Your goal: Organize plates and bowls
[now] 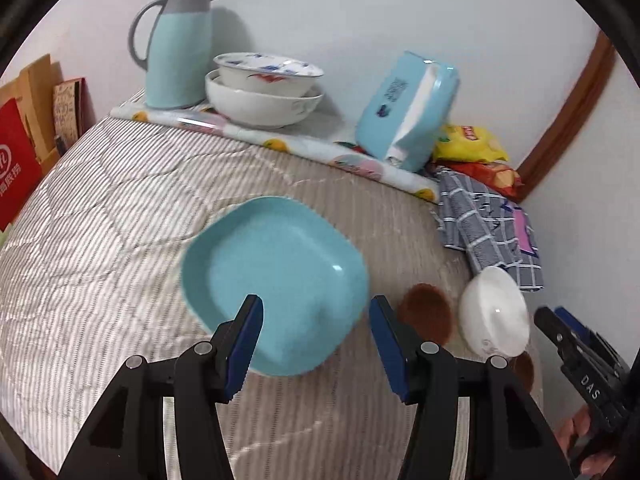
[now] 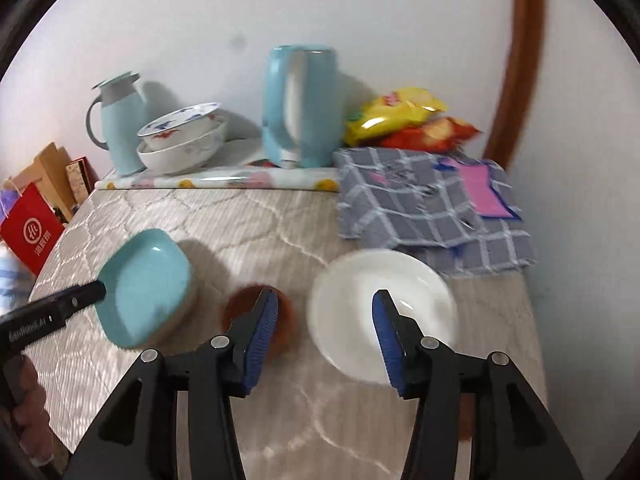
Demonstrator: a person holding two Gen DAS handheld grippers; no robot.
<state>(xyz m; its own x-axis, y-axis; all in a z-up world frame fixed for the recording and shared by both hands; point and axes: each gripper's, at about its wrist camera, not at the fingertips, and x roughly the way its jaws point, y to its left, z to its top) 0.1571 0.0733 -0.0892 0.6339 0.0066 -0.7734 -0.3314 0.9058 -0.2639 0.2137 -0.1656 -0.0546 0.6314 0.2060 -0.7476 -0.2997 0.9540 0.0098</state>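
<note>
A square light-blue plate (image 1: 276, 284) lies on the striped quilted table cover, right in front of my open left gripper (image 1: 316, 312); it also shows in the right wrist view (image 2: 148, 284) with the left gripper's finger at its near edge. A small white bowl (image 2: 380, 312) sits to its right, in front of my open right gripper (image 2: 324, 312); it shows in the left wrist view (image 1: 494, 312) too. Both grippers are empty. Two stacked white bowls (image 1: 264, 88) with a blue-patterned plate on top stand at the back.
A light-blue thermos jug (image 1: 176, 44) and a blue tissue pack (image 1: 408, 112) stand at the back by the wall. Snack bags (image 1: 472, 148) and a checked grey cloth (image 1: 488, 224) lie at the right. A brown round patch (image 2: 260, 316) marks the cover between the dishes. A red bag (image 1: 16, 168) stands left of the table.
</note>
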